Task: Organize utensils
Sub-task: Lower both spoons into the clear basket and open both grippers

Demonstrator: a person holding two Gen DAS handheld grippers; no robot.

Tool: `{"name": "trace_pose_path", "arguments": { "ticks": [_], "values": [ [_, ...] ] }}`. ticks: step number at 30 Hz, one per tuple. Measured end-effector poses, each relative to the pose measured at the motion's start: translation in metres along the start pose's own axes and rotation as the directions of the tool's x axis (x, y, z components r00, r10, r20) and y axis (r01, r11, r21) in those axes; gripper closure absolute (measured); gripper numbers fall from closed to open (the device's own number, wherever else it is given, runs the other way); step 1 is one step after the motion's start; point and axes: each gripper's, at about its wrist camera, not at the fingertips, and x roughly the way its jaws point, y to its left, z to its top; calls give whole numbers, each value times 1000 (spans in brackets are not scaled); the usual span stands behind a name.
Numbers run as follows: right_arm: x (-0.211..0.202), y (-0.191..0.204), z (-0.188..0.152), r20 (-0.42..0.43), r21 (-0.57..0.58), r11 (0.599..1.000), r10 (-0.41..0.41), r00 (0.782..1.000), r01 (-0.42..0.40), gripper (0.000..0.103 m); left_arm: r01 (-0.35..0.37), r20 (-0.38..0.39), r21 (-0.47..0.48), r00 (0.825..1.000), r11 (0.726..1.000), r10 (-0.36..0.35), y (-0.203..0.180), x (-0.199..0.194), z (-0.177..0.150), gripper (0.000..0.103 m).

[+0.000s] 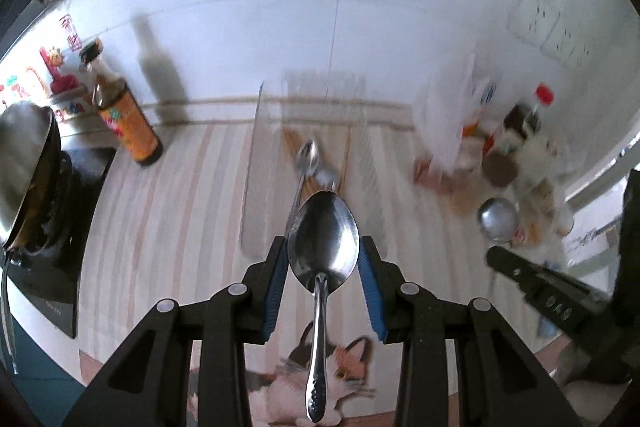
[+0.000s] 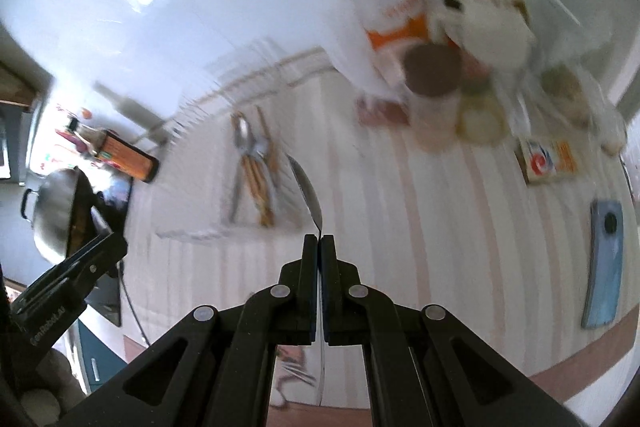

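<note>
1. The left hand-held gripper (image 1: 323,259) clamps a spoon (image 1: 324,247) by its bowl, handle hanging back.
2. The right hand-held gripper (image 2: 319,241) is pinched tight on another spoon (image 2: 307,187), held edge-on.
3. Below, more utensils (image 2: 254,167) lie in a clear tray (image 2: 192,227) on the striped desk (image 2: 440,227).

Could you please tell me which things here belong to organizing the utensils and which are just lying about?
Job:
spoon in left tool
spoon in right tool
clear tray holding spoons and chopsticks

Lying about:
sauce bottle
wok
phone
small box
</note>
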Motion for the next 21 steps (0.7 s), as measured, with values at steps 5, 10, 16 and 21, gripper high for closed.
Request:
{"name": "trace_pose_path", "arguments": {
  "ticks": [5,10,16,21],
  "values": [
    [2,26,35,26,-21,999,33,999,-33,102,38,-2,-31,999,999,-38,-4,8,42,71],
    [23,41,69,17,-21,999,49,999,-49,102,71,-54,-75,996,995,-75,-3,39,79,71],
    [67,59,103,-32,-30,998,45,998,-46,102,63,-148,-120,986,991,-81,5,91,107,71],
    [103,71,113,-87,-33,998,48,995,-51,102,23,-207,-137,977,990,-52,15,121,113,70]
  ]
}}
